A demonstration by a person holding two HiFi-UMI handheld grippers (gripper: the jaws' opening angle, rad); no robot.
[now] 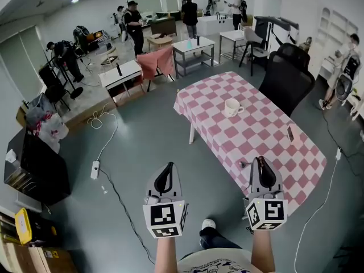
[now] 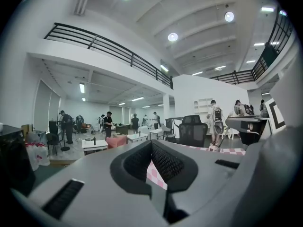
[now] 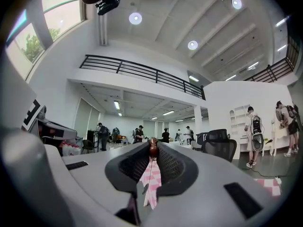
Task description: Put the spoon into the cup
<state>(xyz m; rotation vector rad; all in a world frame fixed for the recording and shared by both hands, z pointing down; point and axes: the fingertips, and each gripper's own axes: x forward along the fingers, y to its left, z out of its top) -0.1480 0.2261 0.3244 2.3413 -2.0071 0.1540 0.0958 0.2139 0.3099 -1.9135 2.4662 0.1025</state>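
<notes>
Nearest me, the left gripper [image 1: 166,166] hangs over the floor at 9 o'clock of the right gripper [image 1: 261,160]. Its jaws are clenched on nothing.

The right jaws are pinched at their very tips on a small reddish-brown knob [image 3: 153,148], which I take to be the end of the spoon. I cannot make out the rest of it.

The white cup [image 1: 232,107] stands upright on the checkered tabletop [image 1: 267,144], well apart from the right gripper, at its 11 o'clock.

My worry is that tip-only hold, because the spoon could swivel or slip out on the way. The cup looks light, so a misjudged approach might tip it or drag the cloth. A small dark object [image 1: 290,133] lies at 1 o'clock.
</notes>
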